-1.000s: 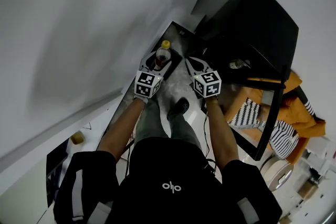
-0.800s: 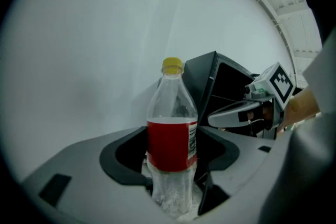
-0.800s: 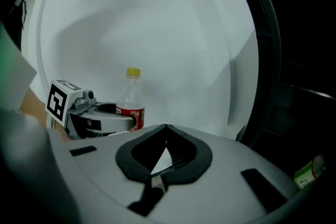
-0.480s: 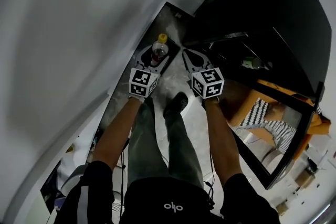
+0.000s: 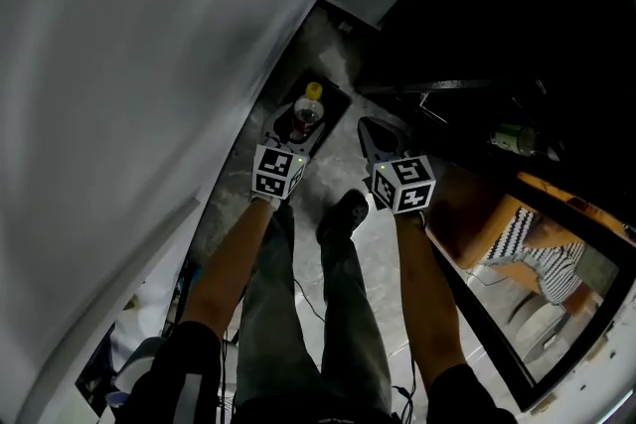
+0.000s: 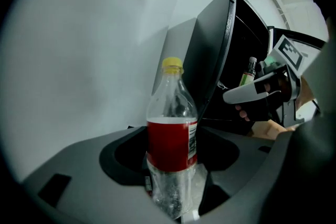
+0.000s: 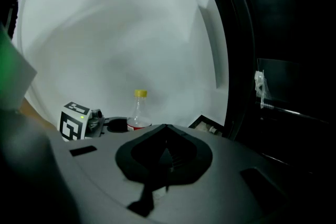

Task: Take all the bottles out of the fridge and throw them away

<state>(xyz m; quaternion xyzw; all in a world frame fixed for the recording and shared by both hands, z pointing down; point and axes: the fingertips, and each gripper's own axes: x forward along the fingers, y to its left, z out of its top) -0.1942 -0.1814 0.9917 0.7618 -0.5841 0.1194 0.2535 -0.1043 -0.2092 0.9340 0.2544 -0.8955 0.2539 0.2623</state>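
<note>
A clear plastic bottle [image 5: 304, 112] with a yellow cap and red label stands upright between the jaws of my left gripper [image 5: 298, 122], which is shut on its lower body. In the left gripper view the bottle [image 6: 171, 144] fills the middle, with the left gripper [image 6: 174, 191] closed round it. My right gripper [image 5: 372, 134] hangs beside it to the right, shut and empty; its jaws [image 7: 165, 152] meet in the right gripper view, where the bottle [image 7: 138, 111] shows to the left. A green bottle [image 5: 517, 138] remains inside the dark fridge [image 5: 477, 25].
The black fridge stands open at the right, its glass door [image 5: 556, 313] swung out toward me. A white wall [image 5: 129, 65] runs along the left. A dark-rimmed rectangular thing [image 5: 336, 92] lies on the floor under the bottle. My shoe [image 5: 343, 213] is between the arms.
Both grippers have sunk toward the floor by the wall, side by side. The bottle stays in the left gripper. The right gripper stays shut and empty.
</note>
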